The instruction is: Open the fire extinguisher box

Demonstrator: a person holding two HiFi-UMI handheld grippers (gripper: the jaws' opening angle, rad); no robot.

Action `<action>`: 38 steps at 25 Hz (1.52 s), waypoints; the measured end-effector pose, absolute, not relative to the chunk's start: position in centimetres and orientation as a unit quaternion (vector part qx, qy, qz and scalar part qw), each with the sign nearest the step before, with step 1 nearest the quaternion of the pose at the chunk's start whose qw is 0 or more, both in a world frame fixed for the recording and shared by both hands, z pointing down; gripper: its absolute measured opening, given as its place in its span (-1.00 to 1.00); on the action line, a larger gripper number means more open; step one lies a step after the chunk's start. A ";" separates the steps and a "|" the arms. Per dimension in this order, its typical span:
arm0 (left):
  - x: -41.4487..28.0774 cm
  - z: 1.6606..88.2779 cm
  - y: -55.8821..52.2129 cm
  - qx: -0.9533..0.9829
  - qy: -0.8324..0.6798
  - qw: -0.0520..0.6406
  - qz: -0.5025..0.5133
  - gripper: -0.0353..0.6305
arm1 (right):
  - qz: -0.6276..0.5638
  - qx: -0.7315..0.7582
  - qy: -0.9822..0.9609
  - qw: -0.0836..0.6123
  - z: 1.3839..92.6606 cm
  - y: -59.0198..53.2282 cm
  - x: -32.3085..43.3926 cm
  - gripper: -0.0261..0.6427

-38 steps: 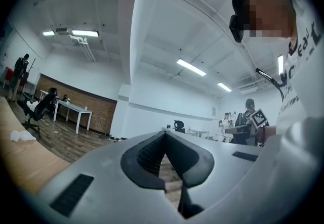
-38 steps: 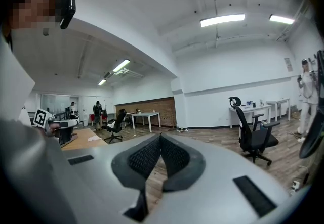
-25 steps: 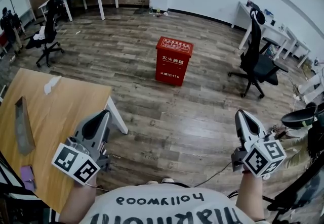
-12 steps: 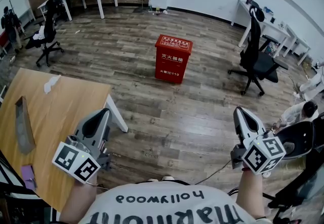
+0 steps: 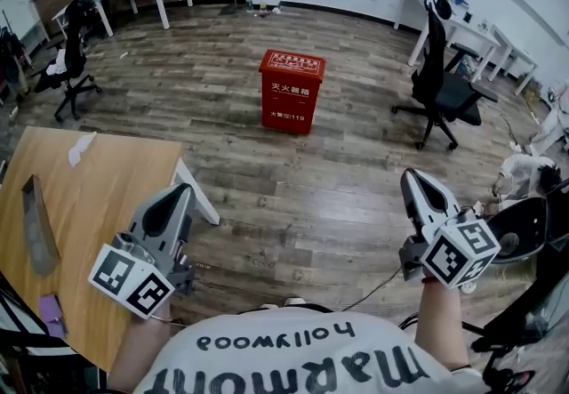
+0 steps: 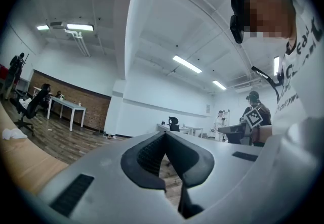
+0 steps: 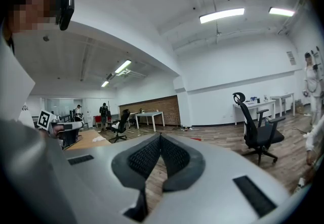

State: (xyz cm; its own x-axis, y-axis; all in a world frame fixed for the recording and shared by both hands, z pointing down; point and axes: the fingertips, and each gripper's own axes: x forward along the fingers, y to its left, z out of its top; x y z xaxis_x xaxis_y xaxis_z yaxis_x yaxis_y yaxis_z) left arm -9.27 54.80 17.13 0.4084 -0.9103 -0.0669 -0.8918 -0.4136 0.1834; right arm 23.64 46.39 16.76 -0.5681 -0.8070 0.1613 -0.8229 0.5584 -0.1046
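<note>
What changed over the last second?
The head view swung slightly: the red metal fire extinguisher box sits higher and further left in frame, and a crouching person appeared at far right. Nothing grasped or released. Left gripper and right gripper stay shut, empty, far from the box.

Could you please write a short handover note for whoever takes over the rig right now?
Left tongs: shut, empty, held at waist height.
Right tongs: shut, empty, likewise.
Box: red, standing on the floor ahead, closed, well beyond both tongs.
Done: nothing yet.
Left: walk up to it, then open it.
</note>
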 end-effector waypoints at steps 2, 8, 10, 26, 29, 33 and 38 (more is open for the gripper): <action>-8.6 16.7 54.2 0.838 -0.536 0.060 -0.087 -0.91 | 0.080 0.459 -0.883 0.051 17.1 46.2 23.2 -0.90; -4.7 15.4 51.4 0.861 -0.502 0.043 -0.074 -0.91 | 0.095 0.441 -0.891 0.051 17.7 46.2 21.5 -0.90; -4.1 15.2 51.1 0.869 -0.489 0.030 -0.066 -0.91 | 0.097 0.437 -0.892 0.057 17.9 46.3 20.8 -0.90; -7.3 18.0 48.5 0.879 -0.468 0.053 -0.076 -0.91 | 0.068 0.419 -0.903 0.071 20.2 45.3 13.9 -0.90; -8.0 18.6 47.4 0.873 -0.480 0.053 -0.070 -0.91 | 0.081 0.410 -0.906 0.065 20.7 44.0 13.4 -0.90; -7.6 18.8 45.8 0.873 -0.480 0.056 -0.069 -0.91 | 0.072 0.405 -0.908 0.082 20.8 41.9 13.4 -0.90; -6.7 18.8 43.1 0.870 -0.483 0.059 -0.075 -0.91 | 0.075 0.402 -0.908 0.094 20.9 38.9 14.3 -0.90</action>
State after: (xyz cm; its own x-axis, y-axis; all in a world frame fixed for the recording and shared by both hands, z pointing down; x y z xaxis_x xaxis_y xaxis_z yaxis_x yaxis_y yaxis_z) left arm -6.74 43.05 18.78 0.5216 -0.8500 -0.0741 -0.8324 -0.5260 0.1746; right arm 14.28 38.87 20.88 -0.6584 -0.7161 0.2316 -0.7443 0.6651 -0.0596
